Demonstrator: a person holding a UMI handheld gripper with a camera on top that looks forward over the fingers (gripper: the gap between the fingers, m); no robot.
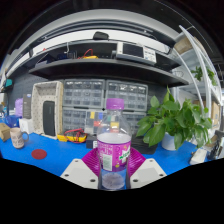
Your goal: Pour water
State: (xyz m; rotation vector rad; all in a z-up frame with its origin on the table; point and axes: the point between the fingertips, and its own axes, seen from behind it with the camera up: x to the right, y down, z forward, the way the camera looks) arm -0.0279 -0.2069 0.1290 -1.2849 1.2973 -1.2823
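A clear plastic water bottle (113, 150) with a purple cap and a purple-and-white label stands upright between my fingers. My gripper (113, 166) is shut on the bottle: both magenta pads (92, 160) press against its sides at label height. The bottle appears lifted above the blue tabletop (50, 158). A small white cup (17, 139) stands on the table far off to the left of my fingers.
A red lid or disc (39, 154) lies on the blue table left of my fingers. A green potted plant (175, 122) stands to the right. A white crate (46, 108) and grey drawer cabinets (100, 100) are at the back, under shelves.
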